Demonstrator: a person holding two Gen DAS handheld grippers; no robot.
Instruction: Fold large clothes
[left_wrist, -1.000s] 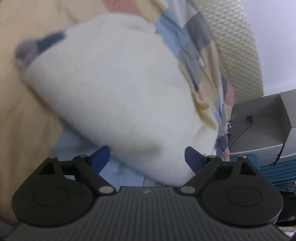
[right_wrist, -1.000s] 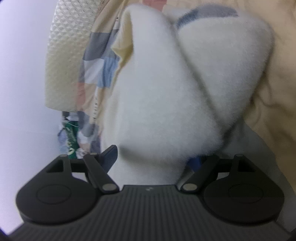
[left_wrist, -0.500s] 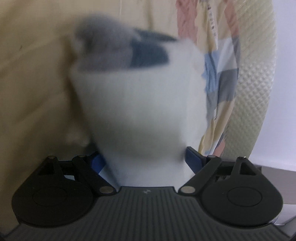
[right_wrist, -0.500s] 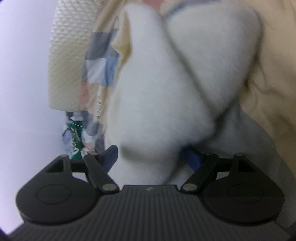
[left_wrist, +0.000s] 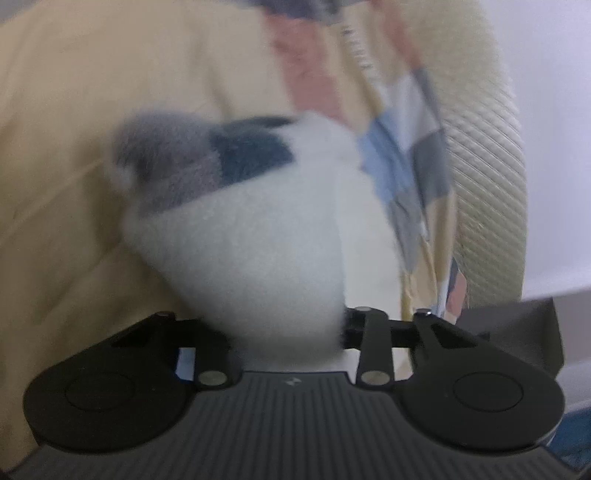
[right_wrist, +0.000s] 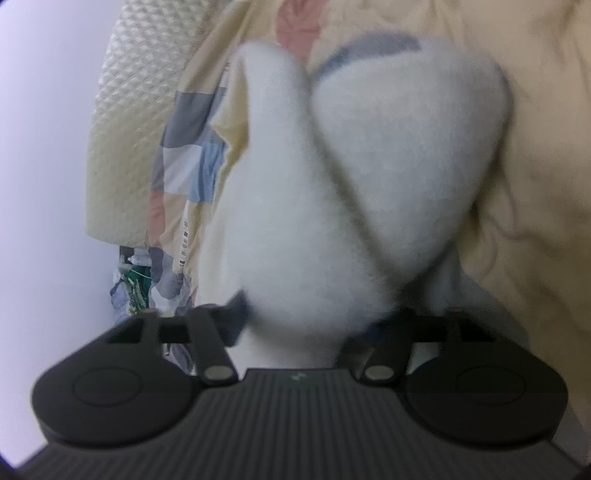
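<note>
The left gripper has just been closing, and its jaws now clench a fold of the white fleece garment, which bulges up from between them into the middle of the left wrist view. The right gripper has also just been closing; its jaws pinch another bunch of the same garment, which fills the centre of its own frame.

Only the left view shows the garment's grey and dark blue patch clearly, at centre left; in the right view it is no more than a thin grey-blue band at the top. Only the right view shows the deep crease dividing the fleece into two lobes, and a green item low at the left edge, too blurred to identify.

Behind the garment lies a tan bedsheet, with a patchwork quilt toward the right of the left view. A cream textured headboard curves along the right side.

A strip of print runs along the quilt's edge in the right view; it is too small to read.
</note>
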